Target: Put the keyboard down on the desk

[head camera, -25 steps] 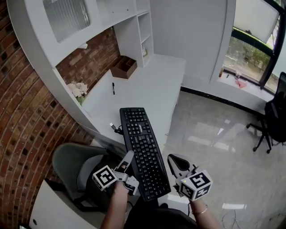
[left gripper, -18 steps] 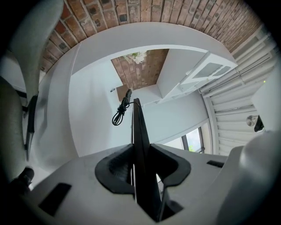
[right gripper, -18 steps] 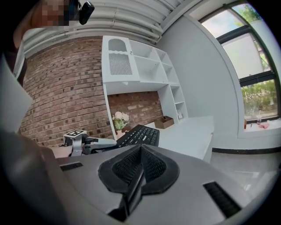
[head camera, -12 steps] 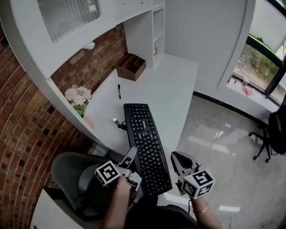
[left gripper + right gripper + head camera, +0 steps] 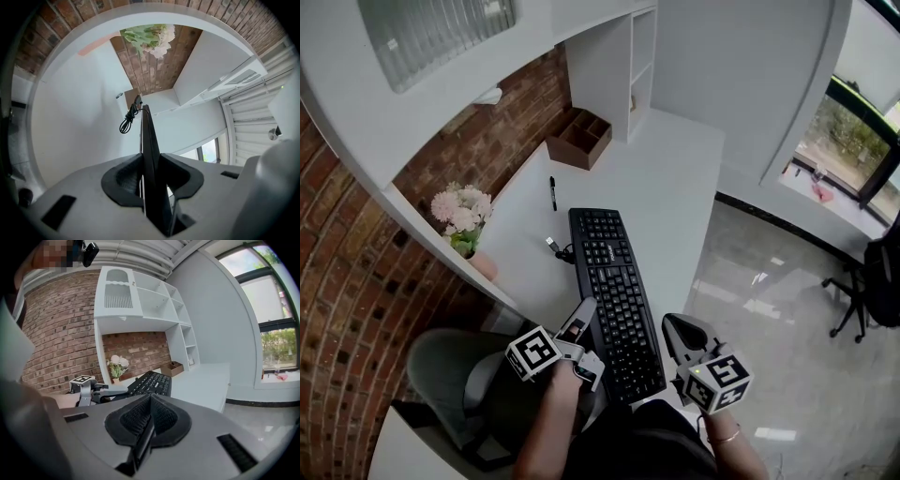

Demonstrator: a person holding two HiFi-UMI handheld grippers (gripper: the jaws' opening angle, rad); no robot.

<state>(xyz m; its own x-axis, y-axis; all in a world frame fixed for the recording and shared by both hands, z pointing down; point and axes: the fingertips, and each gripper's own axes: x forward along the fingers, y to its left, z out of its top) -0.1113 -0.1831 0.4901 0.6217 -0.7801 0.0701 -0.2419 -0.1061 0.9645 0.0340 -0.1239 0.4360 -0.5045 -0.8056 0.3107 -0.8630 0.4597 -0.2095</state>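
The black keyboard [image 5: 614,295] is hanging lengthwise across the near edge of the white counter [image 5: 675,178], its far end reaching over the top and its near end sticking out past the edge; whether it is touching the top I cannot tell. The left gripper [image 5: 584,325] is clamping its near left edge, and the right gripper [image 5: 677,330] is hovering just beside the near right corner, jaws together on nothing. A coiled cable [image 5: 559,250] is trailing off the far left corner, near a pen [image 5: 552,192]. Open white surface is stretching beyond and to the right. A wooden tray [image 5: 579,138] is sitting at the back, its compartments' contents too small to tell
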